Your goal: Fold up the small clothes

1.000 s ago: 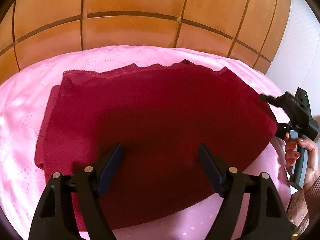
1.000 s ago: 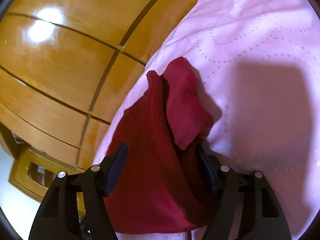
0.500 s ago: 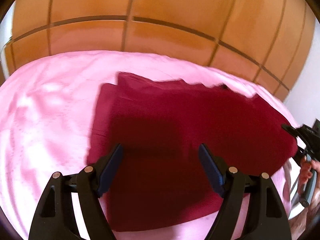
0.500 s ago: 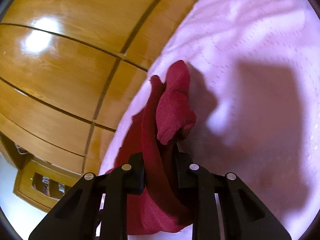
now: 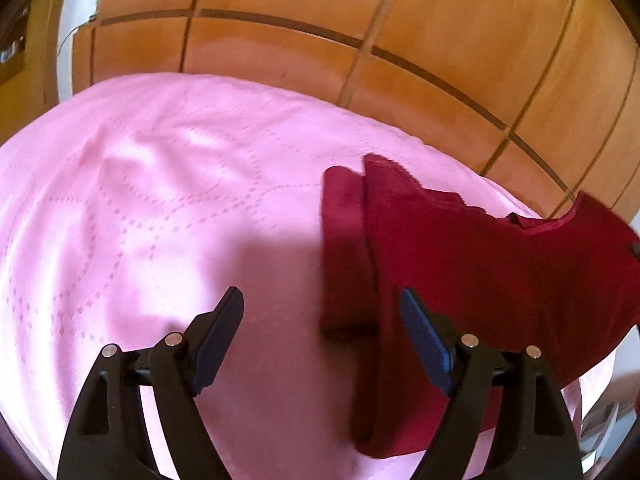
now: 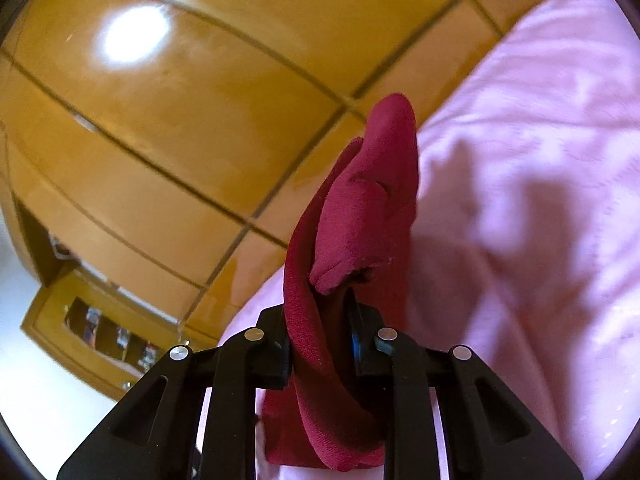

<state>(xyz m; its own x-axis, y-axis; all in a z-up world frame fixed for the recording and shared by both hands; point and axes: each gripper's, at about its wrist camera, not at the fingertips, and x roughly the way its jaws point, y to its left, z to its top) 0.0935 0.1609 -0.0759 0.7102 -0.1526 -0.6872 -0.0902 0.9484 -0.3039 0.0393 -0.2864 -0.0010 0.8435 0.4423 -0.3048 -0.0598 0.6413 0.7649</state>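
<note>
Bright light, wardrobe [image 6: 132,36] glare, soft blur, fisheye-bent edges.

My bed [image 5: 160,208] wears a pink quilted cover with dotted stitching; 1 dark red garment [image 5: 480,264] lies folded on its right part.

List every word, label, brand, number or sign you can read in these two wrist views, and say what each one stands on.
None can be read: no text shows on the dark red garment, the pink quilted cover, the wooden panels or either gripper.
Small items on the wooden shelf unit are too small and blurred to tell whether they carry labels.
</note>
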